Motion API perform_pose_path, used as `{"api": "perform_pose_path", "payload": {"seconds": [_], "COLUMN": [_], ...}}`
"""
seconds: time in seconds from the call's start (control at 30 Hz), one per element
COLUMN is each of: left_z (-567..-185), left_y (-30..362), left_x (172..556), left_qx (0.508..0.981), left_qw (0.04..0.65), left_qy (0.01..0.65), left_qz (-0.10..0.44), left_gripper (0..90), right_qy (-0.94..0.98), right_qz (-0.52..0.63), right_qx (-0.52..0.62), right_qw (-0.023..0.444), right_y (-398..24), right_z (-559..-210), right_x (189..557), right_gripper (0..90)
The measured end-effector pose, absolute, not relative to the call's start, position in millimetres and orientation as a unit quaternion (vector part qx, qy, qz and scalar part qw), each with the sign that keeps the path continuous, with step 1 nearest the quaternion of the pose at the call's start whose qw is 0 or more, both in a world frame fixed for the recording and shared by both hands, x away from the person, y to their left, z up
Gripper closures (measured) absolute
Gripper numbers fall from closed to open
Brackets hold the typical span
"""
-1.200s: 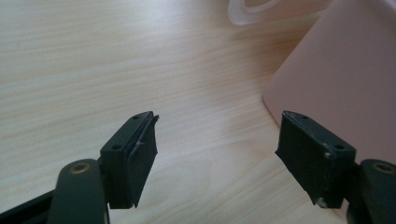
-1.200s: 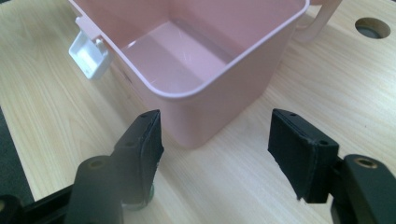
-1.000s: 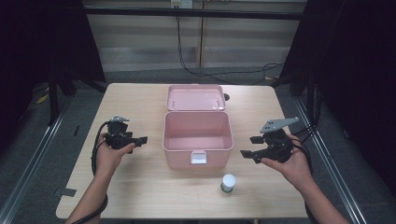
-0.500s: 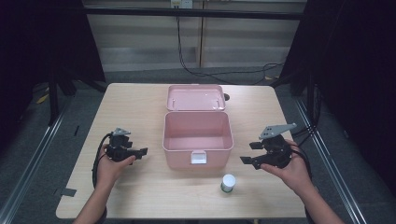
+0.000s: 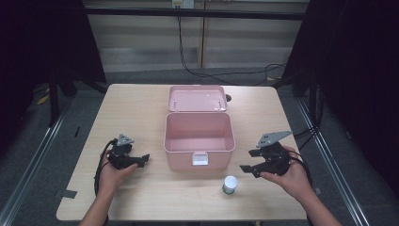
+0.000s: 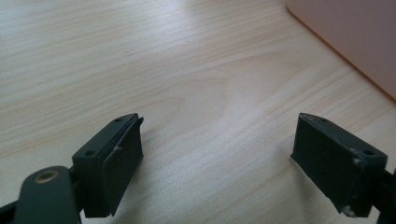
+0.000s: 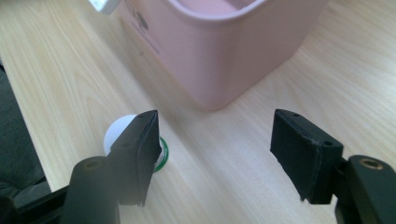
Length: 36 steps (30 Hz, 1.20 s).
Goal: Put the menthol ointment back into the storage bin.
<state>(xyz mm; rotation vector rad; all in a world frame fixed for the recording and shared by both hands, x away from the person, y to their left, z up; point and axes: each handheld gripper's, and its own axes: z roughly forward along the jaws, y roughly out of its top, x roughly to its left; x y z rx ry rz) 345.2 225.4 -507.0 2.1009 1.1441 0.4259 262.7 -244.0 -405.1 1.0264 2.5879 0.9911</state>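
A pale wooden worktop (image 5: 141,108) carries an open pink plastic box (image 5: 199,139) at its middle, lid tipped back behind it. The right gripper (image 5: 250,161) hovers right of the box, jaws apart and empty, with a small white-capped round jar (image 5: 229,184) standing near it just in front of the box. The left gripper (image 5: 142,160) sits low over bare wood left of the box, its jaws having just been opening with nothing between them.

1 pink box (image 5: 199,141), 1 sm. bottle (image 5: 229,184)
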Motion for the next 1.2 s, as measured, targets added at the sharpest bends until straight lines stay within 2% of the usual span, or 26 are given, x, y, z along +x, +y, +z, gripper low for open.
{"api": "perform_pose_path", "payload": {"seconds": [0.23,1.2], "left_z": [-509.9,-510.0], "left_y": [223.8,223.7], "left_x": [343.0,342.7], "left_qx": [0.813,0.812], "left_qw": [0.351,0.351], "left_qy": [0.430,0.432], "left_qz": [0.176,0.175], "left_gripper": [13.0,13.0], "right_qy": [0.878,0.913], "right_qz": [0.327,0.265], "right_qx": [0.341,0.307], "right_qw": [0.082,0.040], "right_y": [-242.5,-212.6], "right_z": [-408.5,-413.3], "right_x": [261.1,260.1], "right_gripper": [31.9,31.2]}}
